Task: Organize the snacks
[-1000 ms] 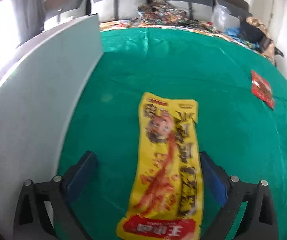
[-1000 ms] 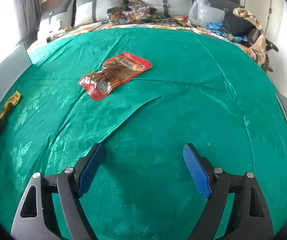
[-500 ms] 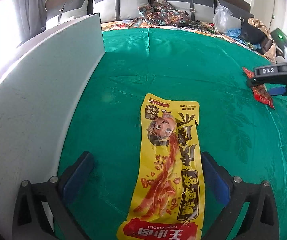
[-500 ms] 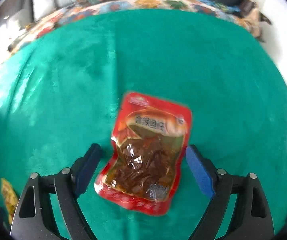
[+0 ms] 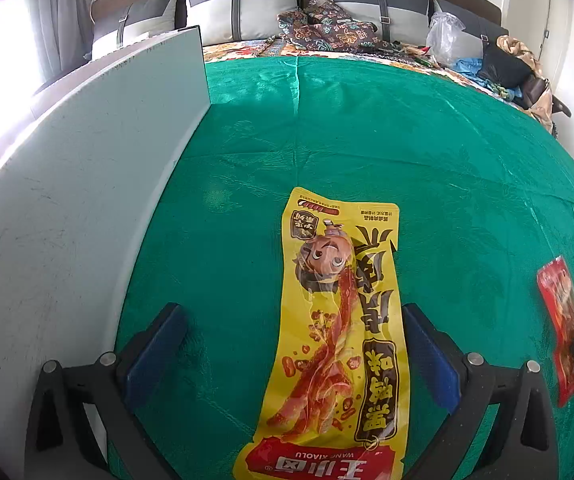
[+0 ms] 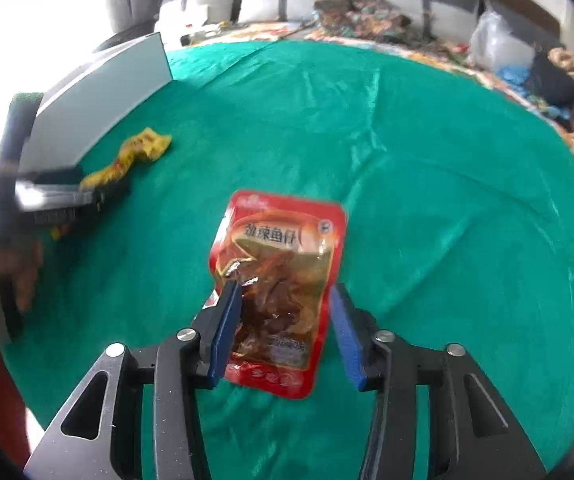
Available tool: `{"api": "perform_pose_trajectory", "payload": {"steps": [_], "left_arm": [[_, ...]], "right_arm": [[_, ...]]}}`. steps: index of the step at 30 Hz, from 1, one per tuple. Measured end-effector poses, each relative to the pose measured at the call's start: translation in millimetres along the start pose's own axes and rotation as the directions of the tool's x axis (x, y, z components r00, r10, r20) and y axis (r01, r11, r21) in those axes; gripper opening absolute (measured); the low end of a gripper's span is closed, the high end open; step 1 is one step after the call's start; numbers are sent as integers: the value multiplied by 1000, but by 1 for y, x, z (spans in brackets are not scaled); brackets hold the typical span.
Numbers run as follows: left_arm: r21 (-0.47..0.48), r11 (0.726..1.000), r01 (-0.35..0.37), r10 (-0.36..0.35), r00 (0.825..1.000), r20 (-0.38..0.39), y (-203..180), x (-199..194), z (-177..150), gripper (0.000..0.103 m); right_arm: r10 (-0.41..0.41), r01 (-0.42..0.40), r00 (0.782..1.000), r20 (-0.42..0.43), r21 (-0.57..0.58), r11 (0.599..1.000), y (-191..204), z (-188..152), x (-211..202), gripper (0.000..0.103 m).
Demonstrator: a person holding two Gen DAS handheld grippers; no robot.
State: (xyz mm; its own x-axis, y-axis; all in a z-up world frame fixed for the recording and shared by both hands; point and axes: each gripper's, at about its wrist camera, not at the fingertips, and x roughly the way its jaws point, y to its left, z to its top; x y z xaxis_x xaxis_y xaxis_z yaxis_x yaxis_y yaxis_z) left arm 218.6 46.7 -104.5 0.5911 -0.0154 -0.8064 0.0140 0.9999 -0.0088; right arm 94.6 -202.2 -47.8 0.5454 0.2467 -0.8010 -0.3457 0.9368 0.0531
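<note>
Right wrist view: red snack pouch (image 6: 283, 276) is being gripped.
Right gripper (image 6: 283, 328), jaws closing around the pouch, should be centred before lifting.

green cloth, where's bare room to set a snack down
Free: the wide green cloth beyond the yellow snack packet, between the grey board and the cluttered far edge. Crowded: near side, where the left gripper straddles the yellow packet and the right gripper closes around the red packet.

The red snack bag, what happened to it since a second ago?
The right gripper swept over to the red snack bag; its jaws are closing around it, the bag now nearer the yellow packet. The left gripper, open around the yellow packet, stayed put.
</note>
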Motion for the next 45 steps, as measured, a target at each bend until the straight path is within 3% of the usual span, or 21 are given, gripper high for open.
{"api": "perform_pose_trajectory", "payload": {"steps": [2, 4, 36, 37, 39, 41, 43, 44, 45], "left_arm": [[0, 1000, 0, 0, 1000, -2, 0, -1, 0, 103], [2, 1000, -1, 1, 1000, -2, 0, -2, -1, 103], [20, 1000, 7, -7, 1000, -13, -2, -9, -9, 103], [39, 999, 21, -19, 999, -51, -2, -8, -5, 103], [52, 998, 30, -24, 994, -111, -2, -5, 3, 103], [41, 999, 23, -15, 987, -163, -3, -2, 10, 103], [35, 999, 19, -12, 983, -185, -6, -1, 12, 102], [42, 999, 27, -19, 984, -176, -8, -5, 11, 91], [57, 998, 39, -29, 987, -156, -10, -9, 10, 55]], "right_arm": [[-31, 29, 999, 29, 72, 997, -9, -13, -2, 85], [-33, 26, 997, 67, 112, 993, -13, -22, -5, 86], [-33, 27, 998, 62, 102, 994, -4, -14, 1, 90], [-22, 17, 998, 57, 93, 995, -4, -13, 2, 93], [-25, 27, 999, -38, 60, 998, -1, 1, 8, 93], [17, -2, 993, -120, 122, 993, 3, 11, 12, 92], [55, -31, 989, -135, 173, 985, 6, 18, 15, 93], [18, 7, 988, -154, 160, 987, 13, 21, 20, 93], [-26, 47, 985, -168, 121, 992, 20, 22, 23, 93]]}}
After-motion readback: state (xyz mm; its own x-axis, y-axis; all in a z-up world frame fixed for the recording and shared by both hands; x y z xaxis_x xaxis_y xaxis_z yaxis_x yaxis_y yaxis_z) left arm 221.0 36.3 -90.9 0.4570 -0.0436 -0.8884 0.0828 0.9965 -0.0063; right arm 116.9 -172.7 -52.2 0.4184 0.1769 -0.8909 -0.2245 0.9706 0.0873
